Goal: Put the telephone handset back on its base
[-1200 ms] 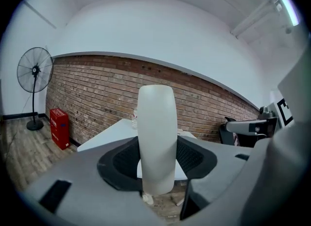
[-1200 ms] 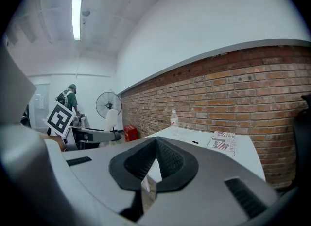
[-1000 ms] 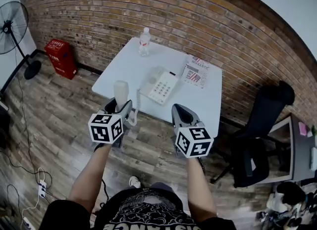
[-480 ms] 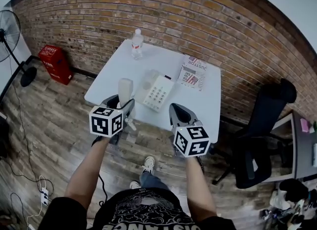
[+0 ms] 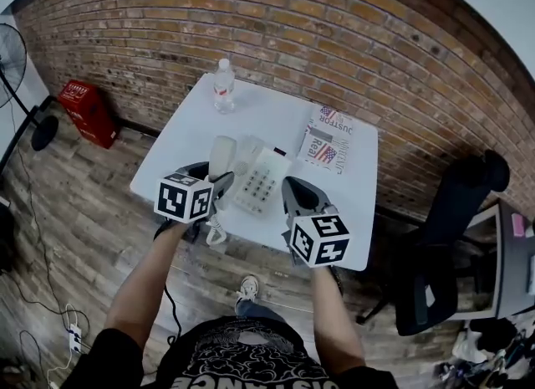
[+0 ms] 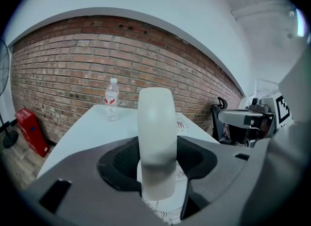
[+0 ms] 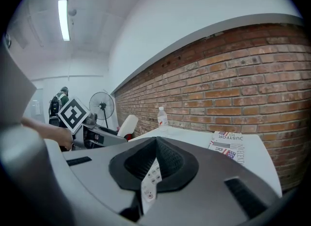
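The white handset (image 5: 221, 156) stands upright in my left gripper (image 5: 212, 181), which is shut on its lower part; in the left gripper view the handset (image 6: 155, 128) fills the gap between the jaws. It hovers just left of the white telephone base (image 5: 256, 180), whose keypad faces up on the white table (image 5: 276, 115). The coiled cord (image 5: 216, 230) hangs off the table's near edge. My right gripper (image 5: 292, 188) is shut with nothing in it, at the base's right side. Its own view shows a strip of the keypad (image 7: 150, 180) through the slit between the jaws.
A water bottle (image 5: 222, 85) stands at the table's far left and a magazine (image 5: 328, 138) lies at its far right. A brick wall runs behind the table. A black office chair (image 5: 447, 237) is to the right, with a red box (image 5: 84, 111) and a fan (image 5: 10, 57) to the left.
The person has stepped up to the table. Both grippers have moved forward over its near edge, and the handset is now right beside the base.
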A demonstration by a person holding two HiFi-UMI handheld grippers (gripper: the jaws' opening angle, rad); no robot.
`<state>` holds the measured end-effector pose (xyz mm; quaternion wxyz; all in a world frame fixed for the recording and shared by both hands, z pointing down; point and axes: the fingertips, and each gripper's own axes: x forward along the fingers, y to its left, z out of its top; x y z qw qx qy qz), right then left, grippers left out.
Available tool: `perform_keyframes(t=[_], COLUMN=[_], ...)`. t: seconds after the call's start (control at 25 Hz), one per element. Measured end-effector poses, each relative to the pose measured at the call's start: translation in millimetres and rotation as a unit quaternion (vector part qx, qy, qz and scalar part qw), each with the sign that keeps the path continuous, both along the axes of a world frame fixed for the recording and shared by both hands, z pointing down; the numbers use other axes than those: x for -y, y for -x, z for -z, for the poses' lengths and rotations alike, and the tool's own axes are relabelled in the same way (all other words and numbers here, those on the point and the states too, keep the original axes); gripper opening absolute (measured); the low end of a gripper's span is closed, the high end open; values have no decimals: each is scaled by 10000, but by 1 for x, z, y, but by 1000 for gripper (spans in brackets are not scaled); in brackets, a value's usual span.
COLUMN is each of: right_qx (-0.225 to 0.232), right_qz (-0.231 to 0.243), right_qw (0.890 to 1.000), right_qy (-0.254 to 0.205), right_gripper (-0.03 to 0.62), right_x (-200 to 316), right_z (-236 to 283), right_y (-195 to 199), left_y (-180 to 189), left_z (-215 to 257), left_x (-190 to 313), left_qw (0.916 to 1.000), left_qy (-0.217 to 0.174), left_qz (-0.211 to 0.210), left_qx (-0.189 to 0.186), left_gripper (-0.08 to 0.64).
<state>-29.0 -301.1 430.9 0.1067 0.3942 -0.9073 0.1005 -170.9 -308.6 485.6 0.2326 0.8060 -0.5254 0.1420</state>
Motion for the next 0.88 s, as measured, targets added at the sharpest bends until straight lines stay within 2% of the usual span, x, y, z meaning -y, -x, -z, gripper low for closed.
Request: perform_keyframes(t=[0.44,0.88], right_qx=[42,124], right_qz=[182,274], right_qw=[9995,9990], right_qy=[254,325], right_gripper=[0,0], right_x=[52,74], right_z=[-19,-23], right_y=[6,4], left_y=[-15,-26], left_z=[-42,-68], left_x=[54,83], left_qw=[9936,9754], left_qy=[987,1895], left_qz=[-463,-895], left_qx=[281,687], left_gripper=[224,225])
